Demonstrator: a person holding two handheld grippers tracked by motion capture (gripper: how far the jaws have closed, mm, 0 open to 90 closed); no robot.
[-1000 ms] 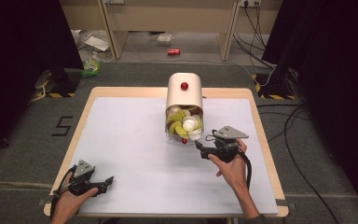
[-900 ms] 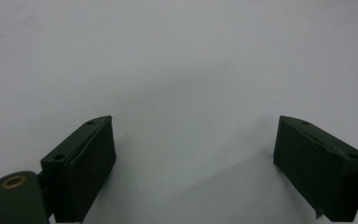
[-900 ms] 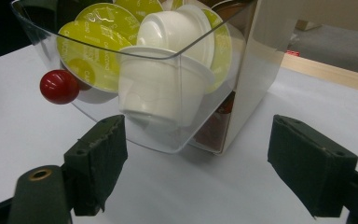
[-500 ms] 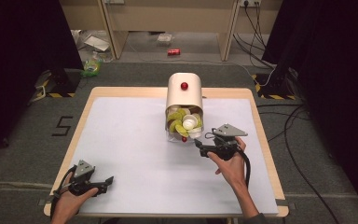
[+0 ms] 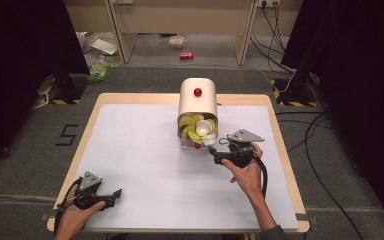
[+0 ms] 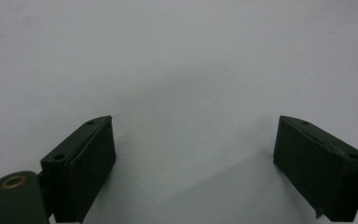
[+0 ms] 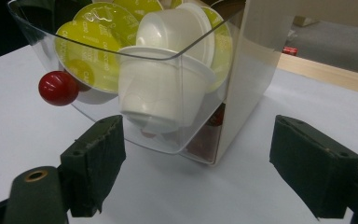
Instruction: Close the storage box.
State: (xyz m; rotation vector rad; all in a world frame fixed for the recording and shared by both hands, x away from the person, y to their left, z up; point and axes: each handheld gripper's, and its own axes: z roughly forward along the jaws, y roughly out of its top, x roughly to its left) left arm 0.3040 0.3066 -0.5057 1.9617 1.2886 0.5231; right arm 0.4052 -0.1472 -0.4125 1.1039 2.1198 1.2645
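Clear plastic drawer (image 7: 135,93) of coffee pods sits just before the right gripper (image 7: 196,172), jaws wide; left gripper (image 6: 193,172) likewise.

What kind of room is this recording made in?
Likely a lab or workshop set up for recording: a covered table between dark curtains, loose cables on carpet, and a capsule dispenser as prop.

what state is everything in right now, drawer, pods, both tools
clear drawer: pulled out of the white dispenser, tilted open
red knob: on the drawer front, untouched
pods: piled in the drawer, green and white ones
right tool: open, just short of the drawer, holding nothing
left tool: open, over the bare white mat, holding nothing
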